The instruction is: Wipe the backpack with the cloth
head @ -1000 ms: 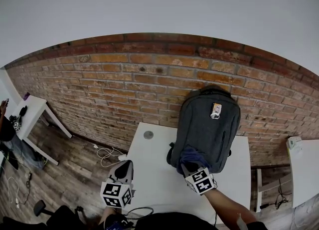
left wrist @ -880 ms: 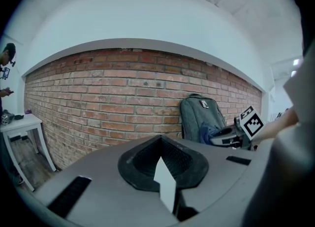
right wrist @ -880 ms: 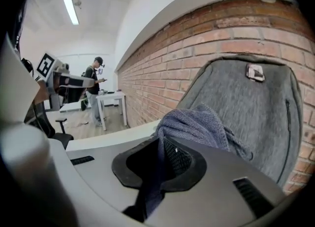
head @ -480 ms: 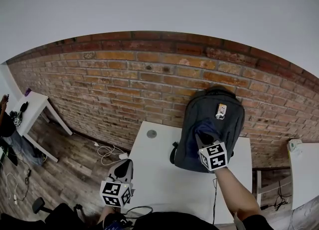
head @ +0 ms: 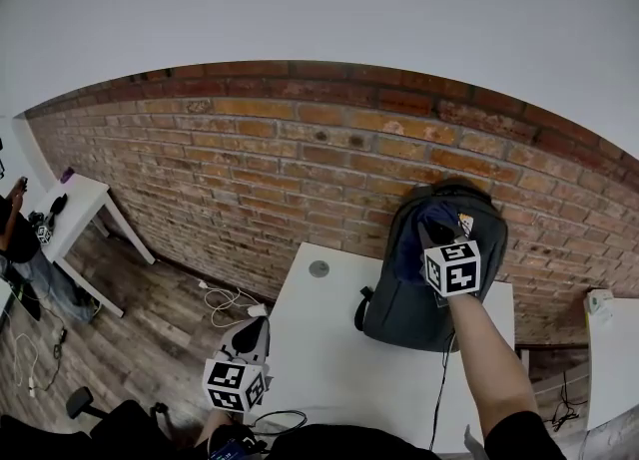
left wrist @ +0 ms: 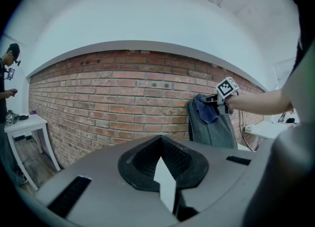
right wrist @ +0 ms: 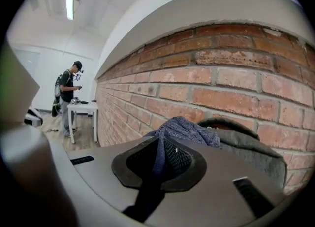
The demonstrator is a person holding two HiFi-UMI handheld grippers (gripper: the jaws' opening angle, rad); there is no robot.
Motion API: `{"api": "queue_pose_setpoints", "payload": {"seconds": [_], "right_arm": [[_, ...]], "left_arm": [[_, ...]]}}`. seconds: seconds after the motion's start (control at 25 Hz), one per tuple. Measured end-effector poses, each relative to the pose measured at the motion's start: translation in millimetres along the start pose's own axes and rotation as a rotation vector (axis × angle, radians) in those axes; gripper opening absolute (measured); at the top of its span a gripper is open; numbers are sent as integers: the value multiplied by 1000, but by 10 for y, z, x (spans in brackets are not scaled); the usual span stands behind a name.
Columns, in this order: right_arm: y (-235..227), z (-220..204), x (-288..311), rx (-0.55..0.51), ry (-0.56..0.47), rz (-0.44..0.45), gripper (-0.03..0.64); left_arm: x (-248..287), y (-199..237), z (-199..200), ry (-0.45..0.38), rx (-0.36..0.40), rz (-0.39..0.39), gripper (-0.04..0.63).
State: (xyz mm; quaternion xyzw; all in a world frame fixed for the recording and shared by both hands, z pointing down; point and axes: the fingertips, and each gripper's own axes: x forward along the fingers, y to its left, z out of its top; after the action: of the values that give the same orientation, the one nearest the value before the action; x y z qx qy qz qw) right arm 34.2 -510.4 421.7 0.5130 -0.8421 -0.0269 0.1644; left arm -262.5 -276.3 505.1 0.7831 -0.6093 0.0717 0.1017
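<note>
Woven cloth, matt fabric backpack

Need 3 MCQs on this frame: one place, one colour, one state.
1. Where is the dark grey fabric backpack?
A) on the floor
B) on the white table, against the red brick wall
C) on a chair

2. The woven cloth is:
A) yellow
B) blue
C) white

3. The right gripper is:
A) open, empty
B) shut on a strap
C) shut on the cloth

Key:
1 B, the head view shows it upright on the tabletop.
2 B, it looks blue in every view.
3 C, the right gripper view shows the cloth pinched between its jaws.
</note>
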Motion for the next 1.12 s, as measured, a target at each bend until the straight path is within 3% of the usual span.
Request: {"api": "queue_pose_setpoints", "payload": {"seconds": [0.24,0.44,0.68,1.12], "right_arm": [[-175,338,200,-56,-7,-54,29],[-142,361,272,-51,2,-56,31],[143,279,331,-60,21,-12,29],[756,-228,294,46,73,81,30]], "left_arm": [[-60,100,-32,-1,-16,18,-3],[-100,165,-99,-2,-34,37,-3],[-81,204,-119,9,-35,30,-3],[2,189,-118,16,-19,-11,-3]]}}
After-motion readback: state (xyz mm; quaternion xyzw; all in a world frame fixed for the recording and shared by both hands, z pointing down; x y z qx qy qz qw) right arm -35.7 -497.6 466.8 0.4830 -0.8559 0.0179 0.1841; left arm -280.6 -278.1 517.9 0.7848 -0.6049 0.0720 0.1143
